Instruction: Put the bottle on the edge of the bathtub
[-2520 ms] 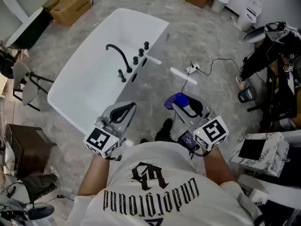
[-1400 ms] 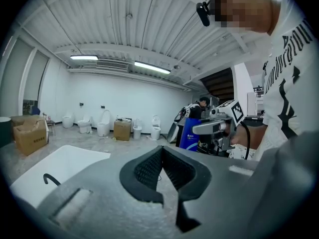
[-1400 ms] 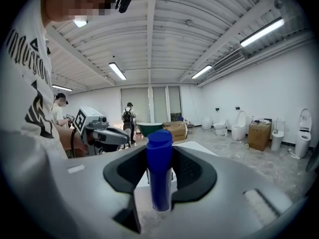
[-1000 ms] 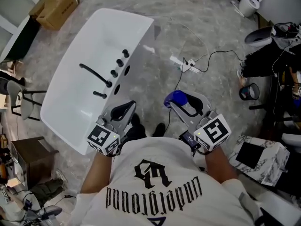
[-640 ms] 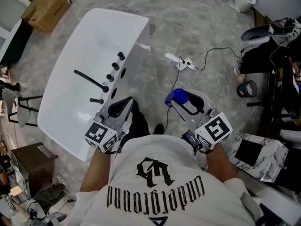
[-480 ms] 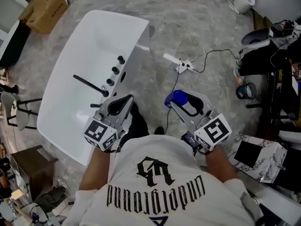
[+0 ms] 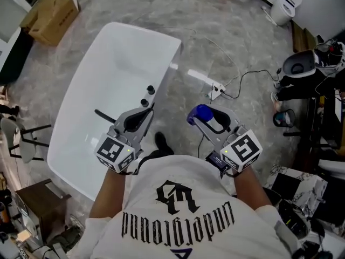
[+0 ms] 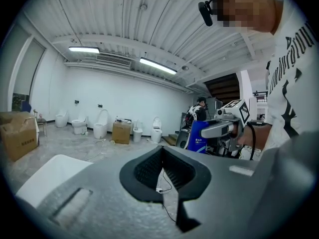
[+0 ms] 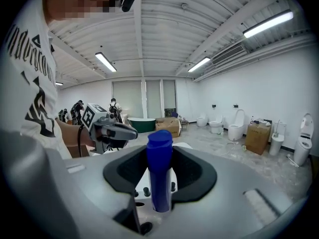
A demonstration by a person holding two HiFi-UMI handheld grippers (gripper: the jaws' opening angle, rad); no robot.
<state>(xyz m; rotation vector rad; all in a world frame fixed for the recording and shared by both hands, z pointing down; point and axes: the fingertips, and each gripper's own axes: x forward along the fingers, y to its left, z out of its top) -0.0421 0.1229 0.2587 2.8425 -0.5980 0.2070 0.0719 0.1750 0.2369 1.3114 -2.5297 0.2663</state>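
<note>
Right of centre in the head view, the right gripper (image 7: 206, 118) pinches the bottle (image 7: 199, 114), one jaw on each side of its body. The bottle is blue, its blue cap is on, and in the right gripper view it stands upright between the dark pads. What it holds cannot be told. It hangs over the grey marbled floor (image 7: 232, 42), just to the right of the bathtub (image 7: 108, 63) and apart from its rim.

That white tub runs on a slant from the upper middle of the frame down to the lower left. Its basin shows only bare white walls. A black faucet (image 7: 106, 115) and black knobs (image 7: 151, 89) sit on its near rim; in the right gripper view those knobs show low behind the bottle.

Over the tub's near rim, beside the knobs, the left gripper (image 7: 141, 114) has its jaws pressed together with nothing between them.

At the upper left corner a cardboard box (image 7: 51, 9) lies on the floor with its flaps down, so its inside is hidden. A white power strip (image 7: 216, 89) with a dark cable lies above the bottle in the frame, and a white toilet (image 7: 284, 7) stands at the upper right. At the right edge sits a small dark round pot (image 7: 281, 117), and its contents cannot be made out.
</note>
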